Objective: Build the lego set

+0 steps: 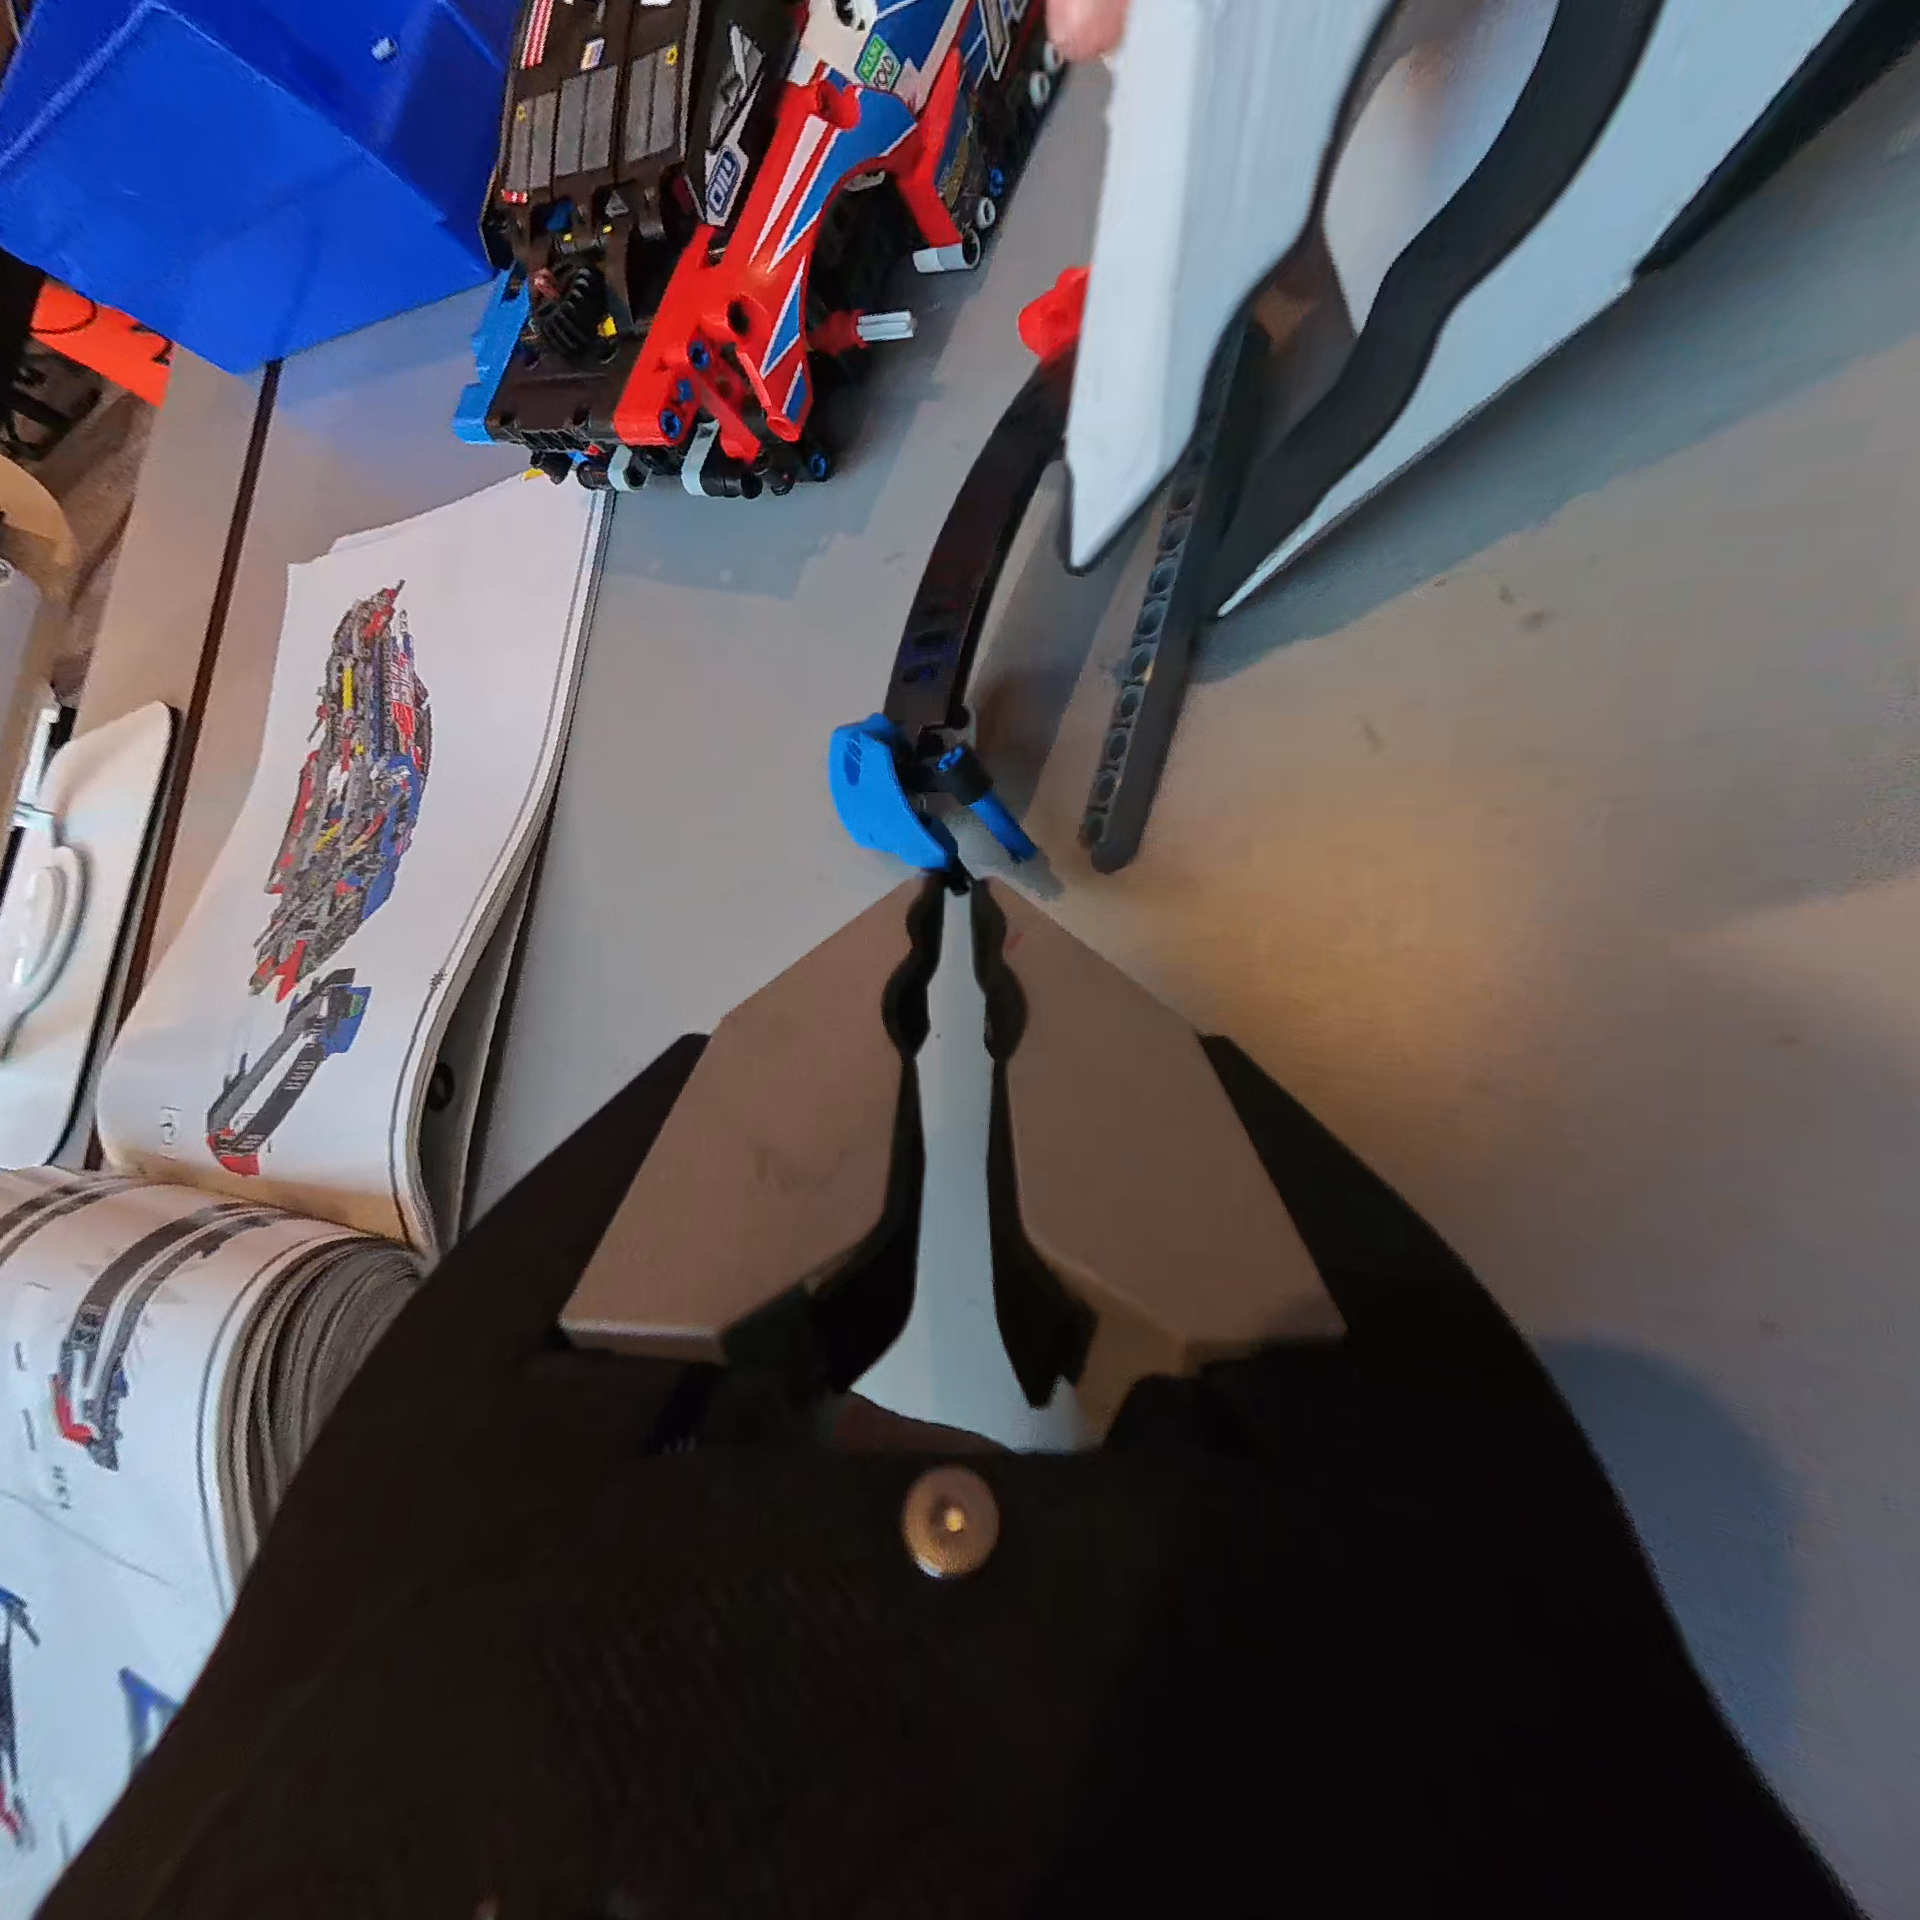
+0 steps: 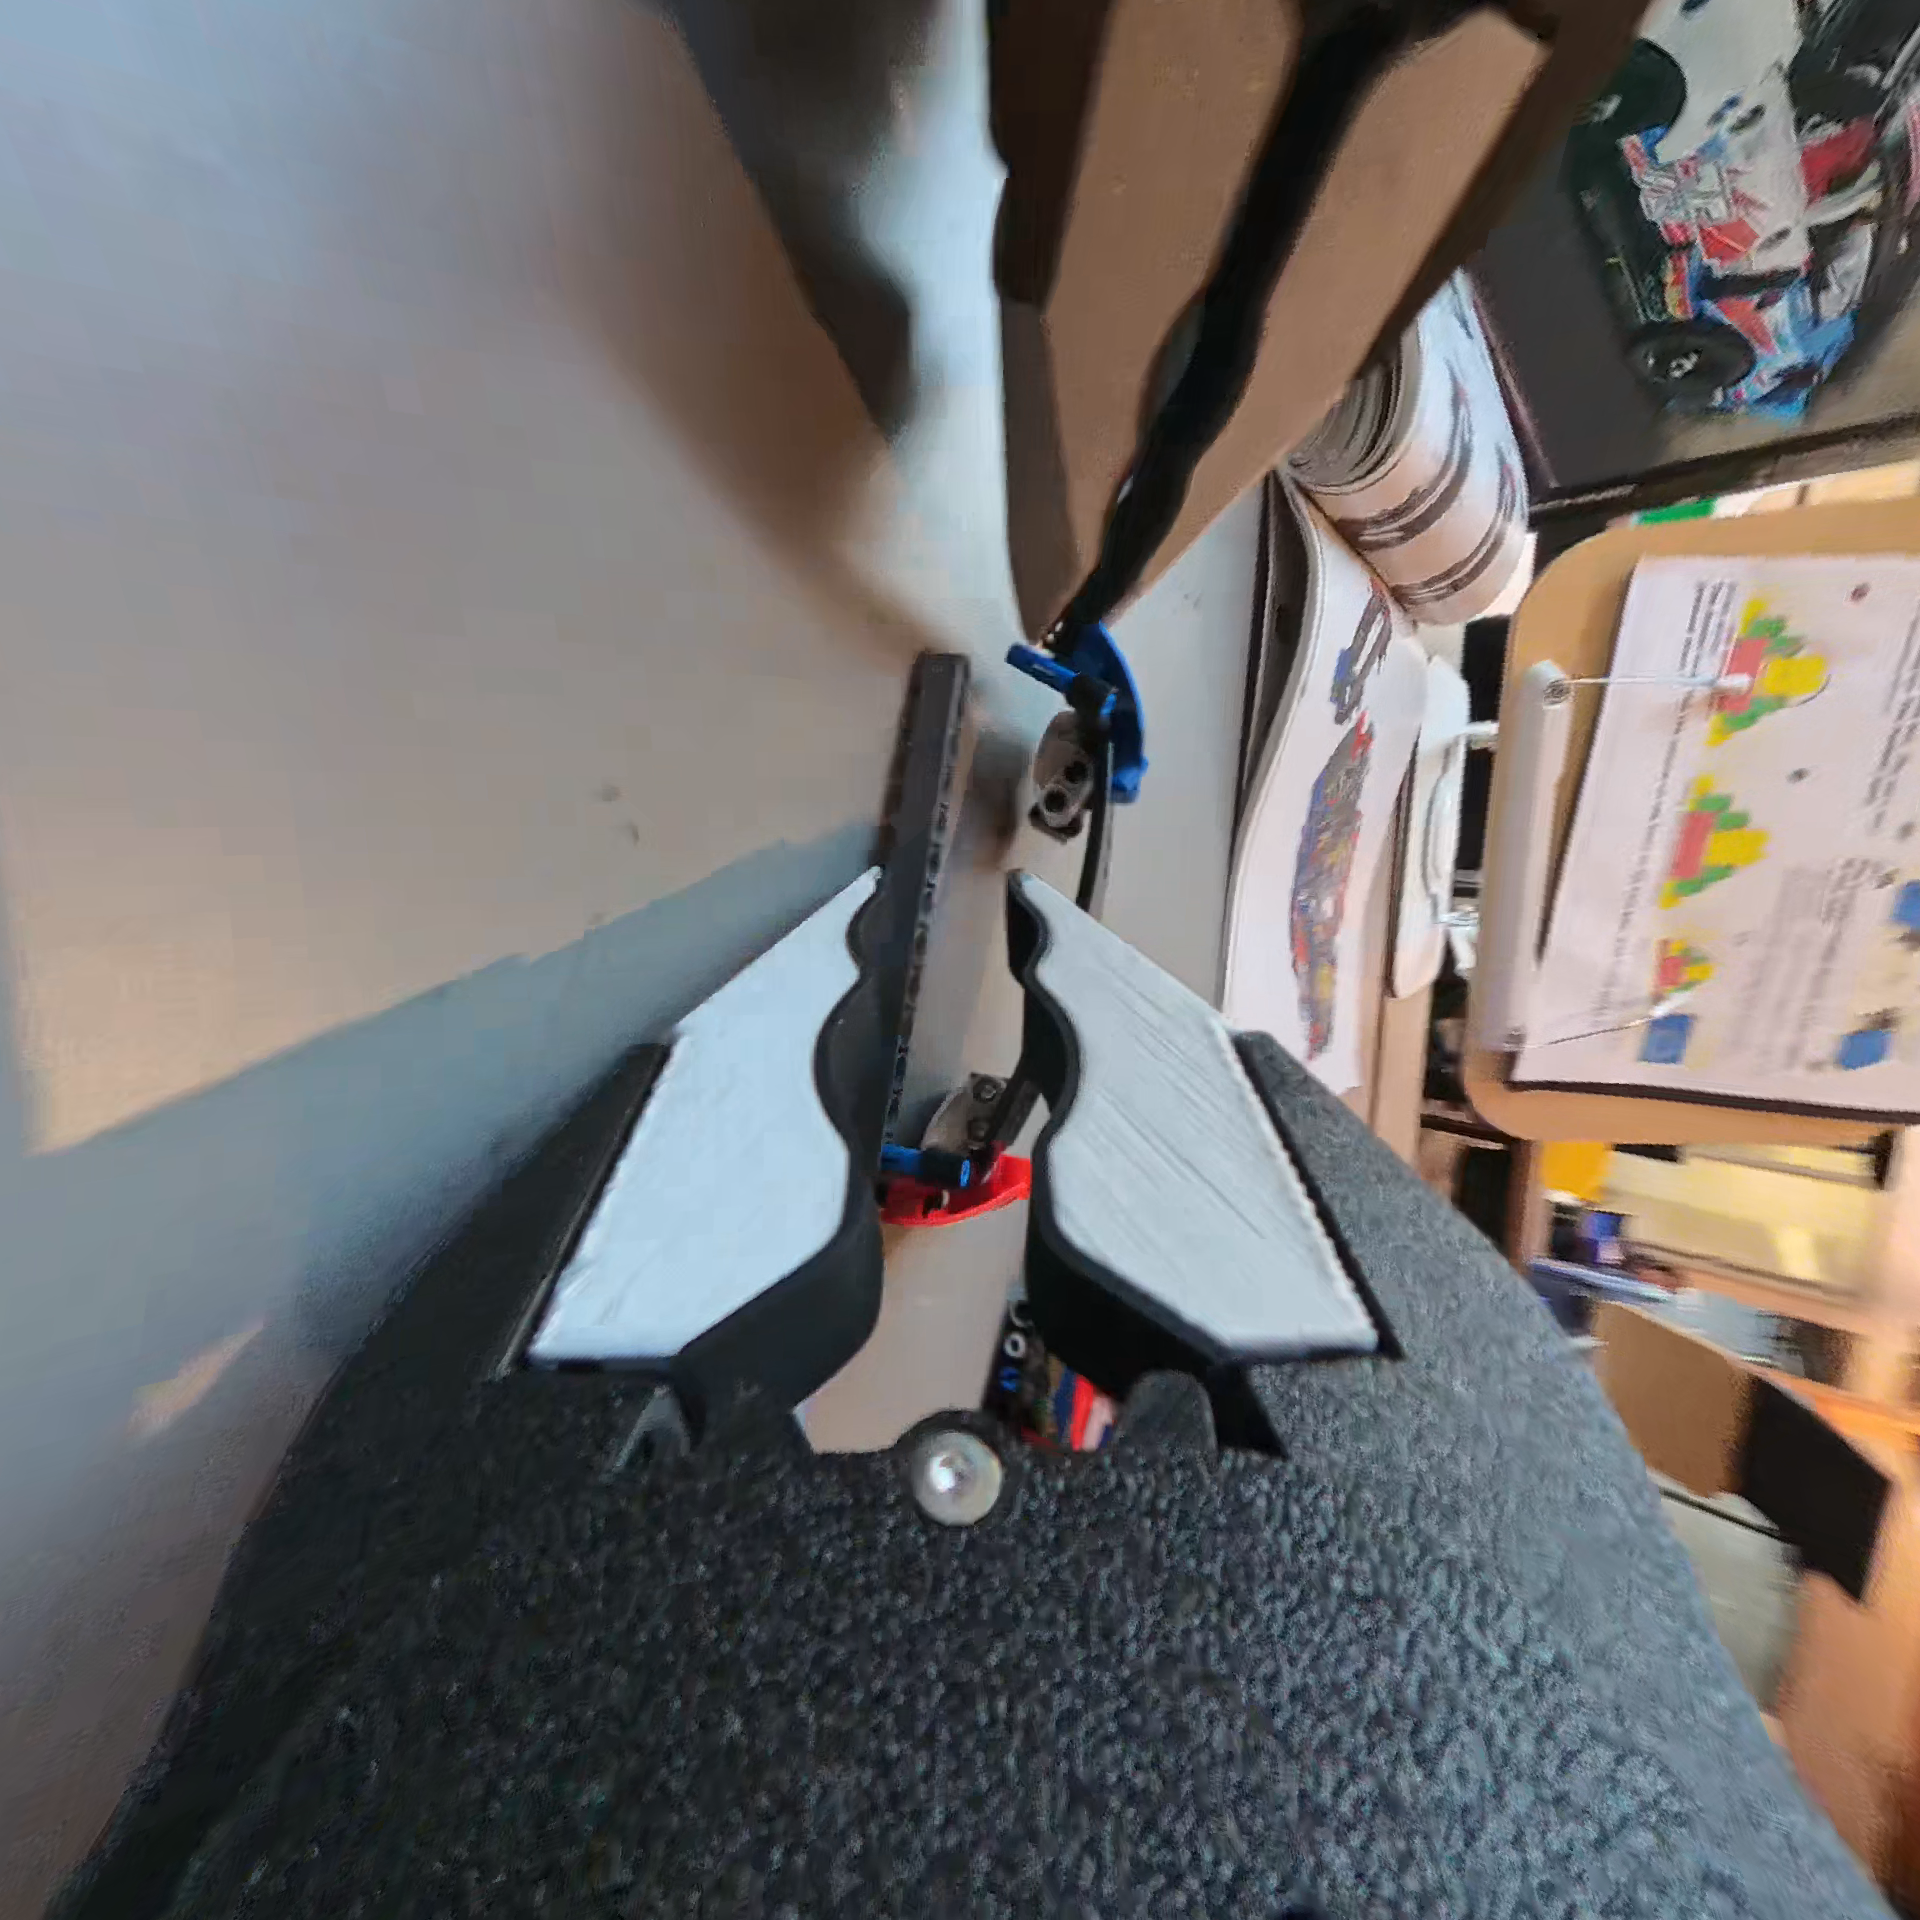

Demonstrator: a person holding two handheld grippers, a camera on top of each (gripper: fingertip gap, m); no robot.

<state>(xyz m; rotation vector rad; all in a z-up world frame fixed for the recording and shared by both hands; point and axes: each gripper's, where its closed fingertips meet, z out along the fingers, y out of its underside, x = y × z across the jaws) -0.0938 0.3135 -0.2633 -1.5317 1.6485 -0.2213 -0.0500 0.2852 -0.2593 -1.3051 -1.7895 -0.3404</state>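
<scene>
Above the grey worktop (image 1: 1455, 935), I am pinching the arched assembly's (image 1: 940, 623) blue end (image 1: 878, 795) in the clenched left gripper (image 1: 958, 883) while the right gripper (image 2: 940, 894), fingers parted, straddles its perforated beam (image 2: 925, 831), risking slippage.

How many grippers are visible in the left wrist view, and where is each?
2. The left gripper, brown-fingered, reaches from the bottom to the blue piece. The right gripper, white-fingered, enters from the upper right, around the black beam.
</scene>
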